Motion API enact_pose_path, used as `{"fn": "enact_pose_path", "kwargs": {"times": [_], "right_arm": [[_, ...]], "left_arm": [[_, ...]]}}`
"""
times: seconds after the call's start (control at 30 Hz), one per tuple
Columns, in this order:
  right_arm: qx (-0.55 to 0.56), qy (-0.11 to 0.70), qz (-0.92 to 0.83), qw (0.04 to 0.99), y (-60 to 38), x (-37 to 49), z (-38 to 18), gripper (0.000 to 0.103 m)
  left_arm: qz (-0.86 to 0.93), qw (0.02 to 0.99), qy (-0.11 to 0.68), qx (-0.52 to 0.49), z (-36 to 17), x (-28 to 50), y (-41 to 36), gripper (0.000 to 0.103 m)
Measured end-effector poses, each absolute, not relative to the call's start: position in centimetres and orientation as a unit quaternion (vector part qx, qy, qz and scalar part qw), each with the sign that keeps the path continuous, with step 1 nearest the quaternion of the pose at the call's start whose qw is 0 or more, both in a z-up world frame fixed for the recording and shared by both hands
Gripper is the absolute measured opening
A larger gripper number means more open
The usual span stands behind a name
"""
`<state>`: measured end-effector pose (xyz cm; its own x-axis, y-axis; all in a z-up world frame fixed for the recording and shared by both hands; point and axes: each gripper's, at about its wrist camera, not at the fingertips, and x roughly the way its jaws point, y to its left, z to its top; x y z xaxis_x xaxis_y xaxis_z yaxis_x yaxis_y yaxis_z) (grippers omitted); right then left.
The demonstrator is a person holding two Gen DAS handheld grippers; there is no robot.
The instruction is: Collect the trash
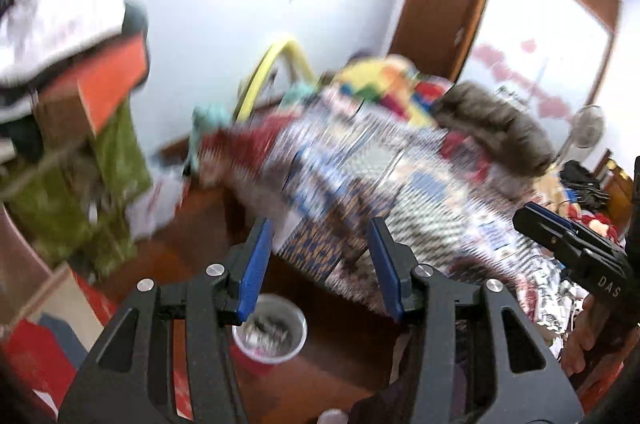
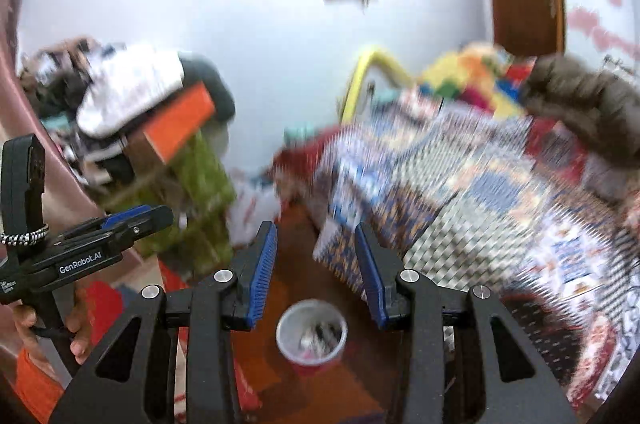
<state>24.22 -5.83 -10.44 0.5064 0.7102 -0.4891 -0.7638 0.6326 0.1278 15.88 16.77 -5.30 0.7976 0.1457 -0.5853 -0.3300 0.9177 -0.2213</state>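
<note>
- Hovering above a brown floor (image 2: 320,396), both tools point down toward a red cup (image 2: 311,336) whose white inside holds some crumpled scraps; the blur keeps me from telling what they are.
- The right tool (image 2: 316,264) has its blue-padded jaws spread wide with nothing between them; the cup sits on the floor below the gap, a little nearer the camera than the fingertips.
- The left tool (image 1: 320,256) is likewise wide apart and holds nothing. In its view the red cup (image 1: 270,334) lies low and left of the gap, partly hidden by the left finger (image 1: 254,266).
- Each tool shows in the other's camera: the right tool (image 1: 576,244) at the right edge of the left view, the left tool (image 2: 80,248) at the left edge of the right view, held by a hand (image 2: 60,328).
- A bed with a patterned blanket (image 2: 480,207) fills the right side, with a grey furry thing (image 2: 588,103) lying on it.
- An orange box (image 2: 180,123) sits in a cluttered pile at left, over a green cloth (image 2: 200,183).
</note>
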Motion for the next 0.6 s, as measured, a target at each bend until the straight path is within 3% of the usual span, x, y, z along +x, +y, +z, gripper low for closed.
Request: {"fn": "enact_pose_path", "kwargs": {"times": [0.23, 0.37, 0.47, 0.6], "right_arm": [[-0.026, 0.119, 0.381, 0.917, -13.0, 15.2, -5.2, 0.039], [-0.008, 0.096, 0.344, 0.934, -15.5, 12.3, -5.4, 0.062], [0.006, 0.095, 0.330, 0.939, -16.7, 10.8, -6.2, 0.070], [-0.010, 0.099, 0.303, 0.948, -17.3, 8.9, -7.2, 0.076]], "left_arm": [[0.106, 0.971, 0.196, -0.089, 0.8, 8.9, 10.0, 0.049], [0.093, 0.981, 0.157, -0.074, 1.9, 5.5, 7.2, 0.051], [0.092, 0.984, 0.136, -0.064, 1.8, 3.1, 5.4, 0.054], [0.082, 0.986, 0.133, -0.061, 0.6, 1.2, 4.0, 0.066]]}}
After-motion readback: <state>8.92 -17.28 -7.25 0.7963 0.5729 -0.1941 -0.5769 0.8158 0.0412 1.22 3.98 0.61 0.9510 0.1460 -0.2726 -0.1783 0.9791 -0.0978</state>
